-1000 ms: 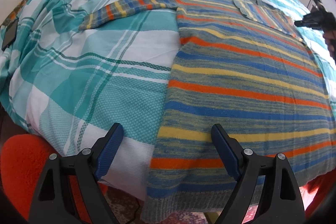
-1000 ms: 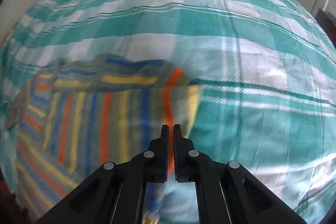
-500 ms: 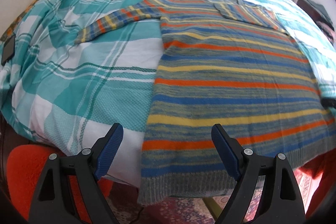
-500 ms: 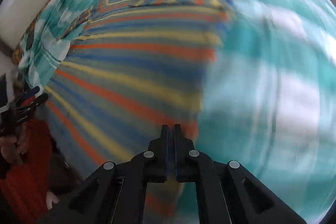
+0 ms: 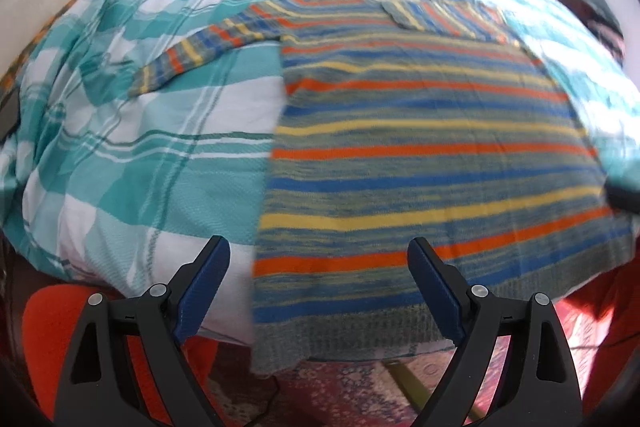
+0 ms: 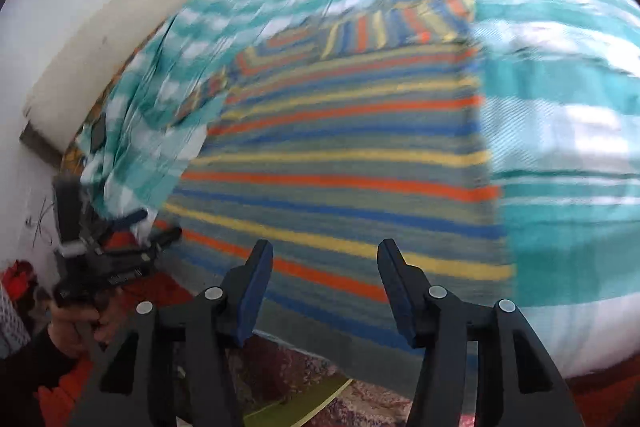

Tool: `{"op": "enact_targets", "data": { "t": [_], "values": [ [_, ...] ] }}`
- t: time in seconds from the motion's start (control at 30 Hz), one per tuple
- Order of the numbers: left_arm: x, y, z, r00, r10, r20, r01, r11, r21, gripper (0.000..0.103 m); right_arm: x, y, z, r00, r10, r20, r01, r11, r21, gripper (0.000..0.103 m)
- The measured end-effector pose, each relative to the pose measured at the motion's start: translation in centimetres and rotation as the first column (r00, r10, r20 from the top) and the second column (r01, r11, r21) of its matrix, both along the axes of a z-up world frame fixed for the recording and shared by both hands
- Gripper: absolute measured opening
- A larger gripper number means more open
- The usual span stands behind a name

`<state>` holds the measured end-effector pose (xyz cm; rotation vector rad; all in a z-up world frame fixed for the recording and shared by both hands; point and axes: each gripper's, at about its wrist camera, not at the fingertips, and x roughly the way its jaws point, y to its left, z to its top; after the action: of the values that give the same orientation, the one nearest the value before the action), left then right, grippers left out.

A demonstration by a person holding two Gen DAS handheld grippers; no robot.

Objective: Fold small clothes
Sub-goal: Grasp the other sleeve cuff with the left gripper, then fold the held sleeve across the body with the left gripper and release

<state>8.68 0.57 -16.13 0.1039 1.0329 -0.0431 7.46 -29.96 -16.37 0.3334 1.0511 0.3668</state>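
Note:
A striped knit sweater (image 5: 424, 147) in grey-green, orange, blue and yellow lies flat on the bed, its hem hanging over the near edge. Its left sleeve (image 5: 208, 47) stretches out to the left; the right sleeve (image 5: 436, 15) is folded across the chest. My left gripper (image 5: 320, 275) is open and empty, hovering just before the hem's left corner. My right gripper (image 6: 326, 283) is open and empty above the hem of the sweater (image 6: 344, 163), nearer its right side. The left gripper also shows in the right wrist view (image 6: 136, 227), by the hem's left corner.
The bed carries a teal and white plaid cover (image 5: 132, 155). A dark flat object (image 5: 8, 115) lies at its far left edge. An orange cushion (image 5: 44, 343) and a patterned rug (image 5: 344, 395) are below the near edge. A wall and pale headboard (image 6: 120, 23) stand at the left.
My right gripper swung from the folded sleeve back to the hem and opened. My left gripper stayed open and drew back slightly towards the bed's near edge.

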Motion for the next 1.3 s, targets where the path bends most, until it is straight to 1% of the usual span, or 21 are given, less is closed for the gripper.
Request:
{"op": "enact_targets", "data": {
  "t": [0.13, 0.17, 0.2, 0.27, 0.3, 0.33, 0.4, 0.43, 0.5, 0.53, 0.63, 0.73, 0.8, 0.87, 0.9, 1.0, 1.03, 1.1, 1.17, 1.23, 1.3],
  "values": [
    [2.8, 4.6, 1.6, 0.995, 0.100, 0.005, -0.099, 0.988, -0.119, 0.092, -0.6, 1.1, -2.2, 0.998, 0.028, -0.060, -0.030, 0.999, -0.019, 0.055],
    [3.7, 5.8, 1.9, 0.991, 0.132, 0.006, -0.130, 0.981, -0.141, 0.093, -0.6, 1.3, -2.5, 0.997, 0.029, -0.065, -0.030, 0.999, -0.019, 0.055],
    [5.7, 8.2, 2.5, 0.981, 0.194, -0.004, -0.191, 0.963, -0.191, 0.093, -0.7, 1.2, -2.7, 0.997, 0.027, -0.066, -0.029, 0.999, -0.017, 0.055],
    [8.8, 12.2, 2.5, 0.961, 0.270, -0.062, -0.276, 0.909, -0.314, 0.096, -0.9, 0.8, -2.8, 0.998, 0.020, -0.066, -0.021, 1.000, -0.008, 0.055],
    [10.9, 14.9, 2.0, 0.943, 0.315, -0.111, -0.332, 0.860, -0.386, 0.096, -0.9, 0.6, -2.9, 0.998, 0.016, -0.066, -0.017, 1.000, -0.005, 0.055],
    [12.4, 17.0, 1.4, 0.920, 0.362, -0.150, -0.391, 0.819, -0.420, 0.096, -0.9, 0.6, -3.0, 0.998, 0.013, -0.068, -0.013, 1.000, -0.001, 0.055],
    [14.7, 20.4, 0.3, 0.879, 0.430, -0.205, -0.474, 0.748, -0.464, 0.095, -0.9, 0.2, -3.2, 0.997, 0.012, -0.073, -0.012, 1.000, 0.001, 0.055],
    [16.0, 22.3, -0.7, 0.857, 0.457, -0.236, -0.512, 0.705, -0.492, 0.095, -0.8, 0.3, -3.4, 0.997, 0.014, -0.076, -0.015, 1.000, -0.004, 0.055],
    [17.5, 24.1, -2.0, 0.826, 0.493, -0.274, -0.560, 0.657, -0.505, 0.089, -0.7, 0.4, -3.5, 0.997, 0.020, -0.078, -0.021, 1.000, -0.016, 0.056],
    [18.4, 24.9, -2.9, 0.808, 0.509, -0.296, -0.584, 0.628, -0.514, 0.081, -0.6, 0.6, -3.5, 0.997, 0.023, -0.079, -0.025, 0.999, -0.022, 0.056],
    [19.9, 26.0, -4.8, 0.786, 0.511, -0.349, -0.612, 0.563, -0.555, 0.066, -0.6, 0.9, -3.7, 0.996, 0.036, -0.078, -0.039, 0.999, -0.037, 0.060],
    [20.8, 26.3, -5.8, 0.765, 0.528, -0.370, -0.637, 0.531, -0.559, 0.062, -0.3, 1.3, -4.0, 0.996, 0.043, -0.079, -0.047, 0.998, -0.047, 0.063],
    [21.3, 26.5, -5.9, 0.753, 0.544, -0.369, -0.648, 0.521, -0.555, 0.045, -0.1, 1.3, -4.1, 0.996, 0.044, -0.080, -0.047, 0.998, -0.043, 0.064],
    [21.8, 26.5, -5.7, 0.760, 0.537, -0.366, -0.642, 0.533, -0.551, 0.004, 0.0, 1.2, -4.2, 0.996, 0.040, -0.081, -0.043, 0.998, -0.037, 0.064],
    [22.0, 26.3, -5.3, 0.770, 0.526, -0.361, -0.632, 0.549, -0.547, 0.004, 0.1, 1.2, -4.2, 0.996, 0.039, -0.081, -0.042, 0.999, -0.034, 0.064],
    [23.1, 25.3, -2.4, 0.793, 0.549, -0.263, -0.605, 0.660, -0.446, 0.003, 0.0, 1.2, -4.2, 0.996, 0.041, -0.076, -0.044, 0.999, -0.032, 0.065],
    [23.5, 24.2, -0.7, 0.810, 0.547, -0.210, -0.582, 0.708, -0.400, 0.003, 0.0, 1.3, -4.2, 0.996, 0.043, -0.074, -0.046, 0.998, -0.033, 0.065],
    [24.3, 21.7, 2.1, 0.845, 0.521, -0.119, -0.529, 0.784, -0.325, 0.003, -0.1, 1.2, -4.2, 0.997, 0.044, -0.069, -0.047, 0.998, -0.032, 0.066],
    [25.5, 17.1, 5.5, 0.904, 0.428, -0.002, -0.416, 0.878, -0.235, 0.003, -0.1, 1.2, -4.3, 0.997, 0.044, -0.066, -0.045, 0.999, -0.027, 0.067],
    [26.7, 11.1, 8.3, 0.954, 0.286, 0.092, -0.269, 0.950, -0.158, 0.003, -0.1, 1.2, -4.3, 0.997, 0.045, -0.063, -0.047, 0.999, -0.025, 0.068],
    [27.5, 5.7, 9.9, 0.976, 0.161, 0.146, -0.147, 0.984, -0.099, 0.003, -0.2, 1.3, -4.2, 0.997, 0.048, -0.061, -0.050, 0.998, -0.028, 0.069]
  ]
}}
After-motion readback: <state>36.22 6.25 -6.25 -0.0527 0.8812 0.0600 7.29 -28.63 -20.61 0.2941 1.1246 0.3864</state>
